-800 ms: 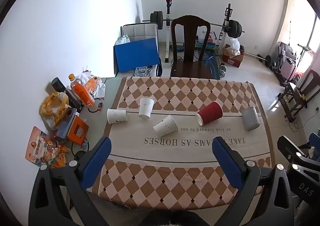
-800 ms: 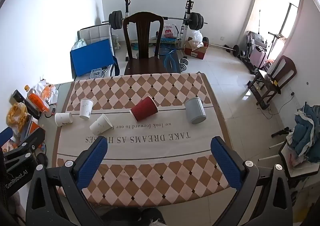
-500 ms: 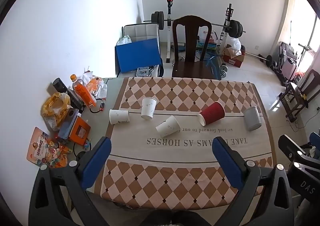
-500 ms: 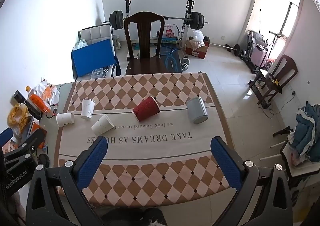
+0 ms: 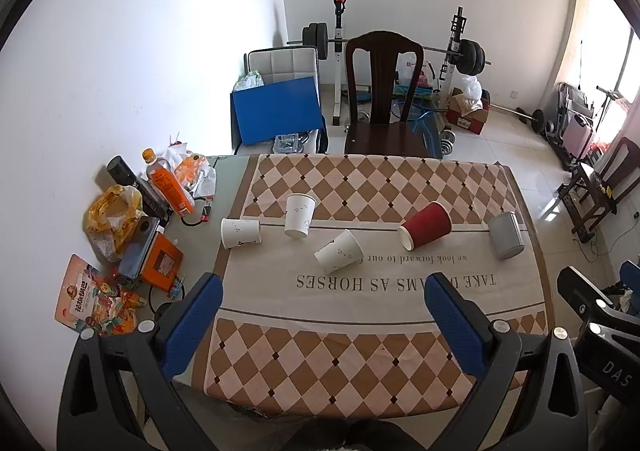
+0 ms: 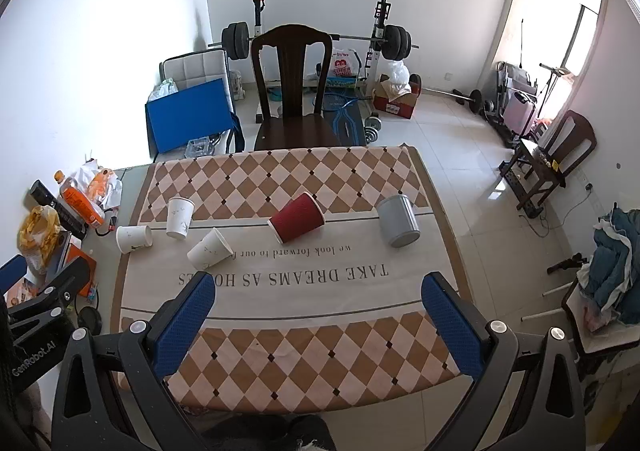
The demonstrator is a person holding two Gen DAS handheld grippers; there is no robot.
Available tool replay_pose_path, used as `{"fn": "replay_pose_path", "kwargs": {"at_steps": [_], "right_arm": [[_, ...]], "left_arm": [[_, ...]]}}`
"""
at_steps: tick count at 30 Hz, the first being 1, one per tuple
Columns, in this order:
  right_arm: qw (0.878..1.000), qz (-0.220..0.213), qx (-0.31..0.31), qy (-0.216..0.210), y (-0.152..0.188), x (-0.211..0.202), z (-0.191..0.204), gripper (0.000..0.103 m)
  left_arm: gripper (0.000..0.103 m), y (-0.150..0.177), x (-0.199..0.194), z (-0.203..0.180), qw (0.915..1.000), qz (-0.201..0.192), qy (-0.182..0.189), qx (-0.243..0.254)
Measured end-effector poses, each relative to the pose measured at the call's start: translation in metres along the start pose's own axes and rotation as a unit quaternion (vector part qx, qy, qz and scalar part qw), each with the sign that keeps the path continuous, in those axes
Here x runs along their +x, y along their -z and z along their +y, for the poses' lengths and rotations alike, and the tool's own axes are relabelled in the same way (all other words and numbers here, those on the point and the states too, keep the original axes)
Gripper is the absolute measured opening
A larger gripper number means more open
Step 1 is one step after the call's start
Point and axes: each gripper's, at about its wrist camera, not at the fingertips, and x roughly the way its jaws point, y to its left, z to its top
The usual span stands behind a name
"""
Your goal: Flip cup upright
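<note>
Left claw point(image 5: 320, 307): blue-padded fingers spread wide, nothing between them; held high above the near edge of the surface, well apart from every cup.
Right claw point(image 6: 318, 305): fingers likewise wide apart and holding nothing; raised over the near edge, with the left claw's black frame showing at the lower left of its view.
Surface point(image 5: 360, 367): covered by a cloth with tan-and-cream diamond checks at both ends and a plain cream band across the middle carrying printed lettering.
Red cup point(image 5: 426, 226): ribbed paper, lying on its side on the cream band, mouth toward the near left; between the white cups and the grey cup.
Grey cup point(image 5: 506, 236): lying on its side near the right edge of the cloth, well apart from the red cup.
White cup, middle point(image 5: 339, 252): on its side on the cream band, tilted diagonally, just beside the lettering.
White cup, rear point(image 5: 299, 210): standing with its wide mouth up at the border of checks and cream band.
White cup, left point(image 5: 241, 233): on its side at the left edge of the cloth, near the rear white cup, not touching it.
Clutter, left of cloth: orange drink bottle point(image 5: 168, 183), yellow plastic bag point(image 5: 112, 215), orange box point(image 5: 162, 261), printed snack packet point(image 5: 90, 301).
Dark wooden chair point(image 5: 382, 99): at the far side of the surface.
Barbell rack point(image 5: 456, 47): against the far wall, behind the chair.
</note>
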Motion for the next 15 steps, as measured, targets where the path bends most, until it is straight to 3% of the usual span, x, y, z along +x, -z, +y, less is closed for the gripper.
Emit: {"fn": "replay_pose_path", "kwargs": {"at_steps": [15], "right_arm": [[1.000, -0.003, 0.000, -0.001, -0.001, -0.006, 0.000, 0.103]], "left_arm": [[0.103, 0.001, -0.006, 0.008, 1.0000, -0.003, 0.004, 0.001]]}}
